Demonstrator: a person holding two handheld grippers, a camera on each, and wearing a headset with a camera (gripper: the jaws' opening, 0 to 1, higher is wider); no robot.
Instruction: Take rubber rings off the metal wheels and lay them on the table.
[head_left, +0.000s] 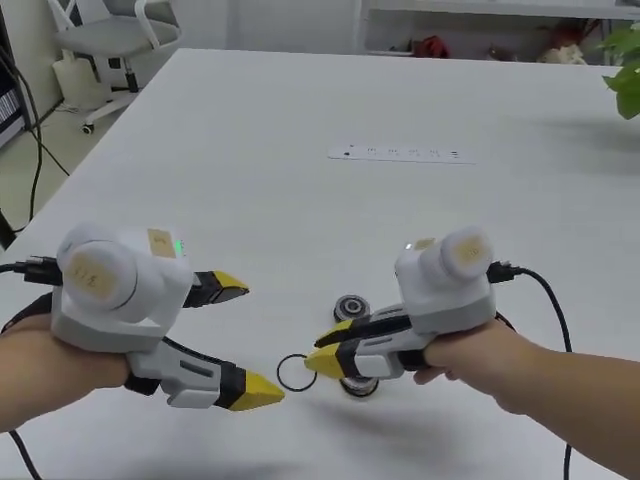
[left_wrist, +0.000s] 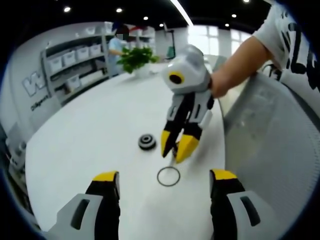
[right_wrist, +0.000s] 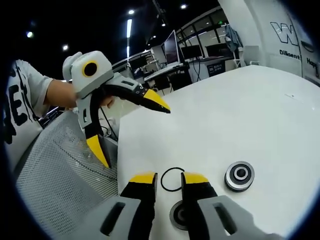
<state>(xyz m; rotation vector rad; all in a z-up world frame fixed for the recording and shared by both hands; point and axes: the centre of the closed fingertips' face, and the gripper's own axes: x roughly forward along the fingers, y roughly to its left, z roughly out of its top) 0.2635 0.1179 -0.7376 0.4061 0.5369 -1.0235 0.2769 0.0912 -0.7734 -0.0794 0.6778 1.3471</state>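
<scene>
- Head view: the loose ring (head_left: 293, 372) lies flat on the table (head_left: 300, 150), just off the tips of the right gripper (head_left: 322, 352). That gripper's jaws stand almost together and hold nothing visible. The left gripper (head_left: 248, 340) has its jaws spread wide, and the ring lies just beside its lower tip. The near wheel (head_left: 360, 386) sits under the right gripper; the far wheel (head_left: 352, 307) sits just beyond it.
- Left gripper view: the left gripper (left_wrist: 164, 176) is spread, and the loose ring (left_wrist: 168, 176) lies straight ahead between its tips, touching neither. The right gripper (left_wrist: 177, 146) points down just behind the ring. The far wheel (left_wrist: 146, 141) lies apart, to one side.
- Right gripper view: the right gripper (right_wrist: 169, 178) shows a narrow gap. The loose ring (right_wrist: 172, 179) lies just past its tips and the near wheel (right_wrist: 177, 215) below the gap. The far wheel (right_wrist: 239, 176) lies flat, axle up, off to the side. The left gripper (right_wrist: 130, 130) hangs spread, farther off.
- Judgement: the right gripper is the nearer one to the far wheel.
</scene>
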